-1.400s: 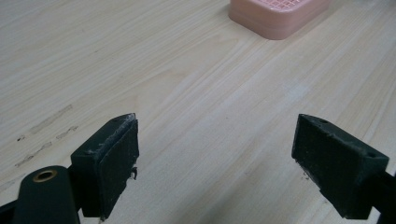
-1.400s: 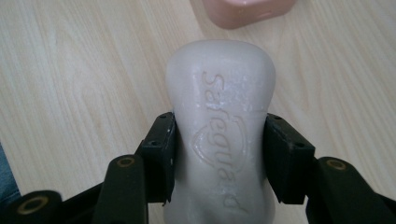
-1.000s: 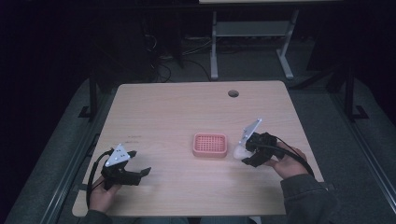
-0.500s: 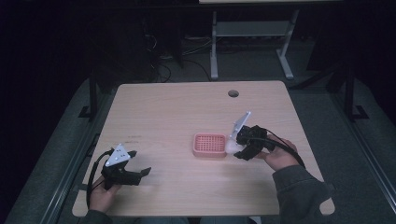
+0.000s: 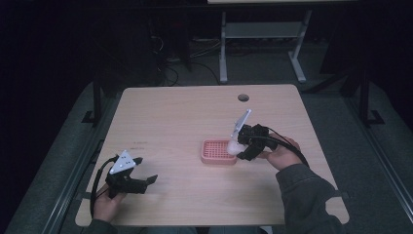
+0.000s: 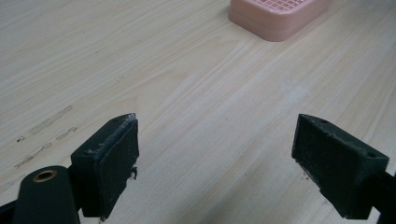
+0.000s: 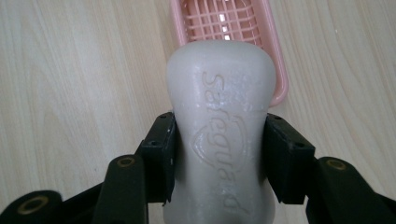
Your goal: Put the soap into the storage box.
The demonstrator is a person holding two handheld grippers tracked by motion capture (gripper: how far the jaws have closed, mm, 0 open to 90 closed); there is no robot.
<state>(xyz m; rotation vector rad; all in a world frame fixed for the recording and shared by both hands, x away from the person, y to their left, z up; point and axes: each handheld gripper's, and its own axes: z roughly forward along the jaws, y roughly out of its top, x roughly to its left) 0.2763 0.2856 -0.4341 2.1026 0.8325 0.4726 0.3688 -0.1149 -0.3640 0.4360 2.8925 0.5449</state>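
A pink soap dish [image 5: 217,151] is sitting near the middle of the table [image 5: 170,117], a little to the right. It is a shallow rounded rectangle of smooth plastic with a grid of small openings in its floor, and nothing is lying in it.

The right gripper [image 5: 237,147] is holding a bar of soap [image 7: 219,126] just at the right edge of the dish, with the bar's far end hanging over the dish's near-right rim in the right gripper view. The bar is off-white, waxy and slightly translucent, rounded at the corners and pinched at the waist, with raised lettering and a shield pressed into its top face. Both black pads are pressing on that narrow waist, one at each side.

The left gripper [image 5: 146,171] is resting near the left, near corner of the table, well apart from the dish. Its jaws are standing wide with bare pale wood grain between them, and the dish is showing far off at the top of its view [image 6: 275,16].

Compared with a second ago, the right hand is sitting farther left, so the soap is now meeting the dish instead of hanging clear to its right. The left gripper is unchanged.
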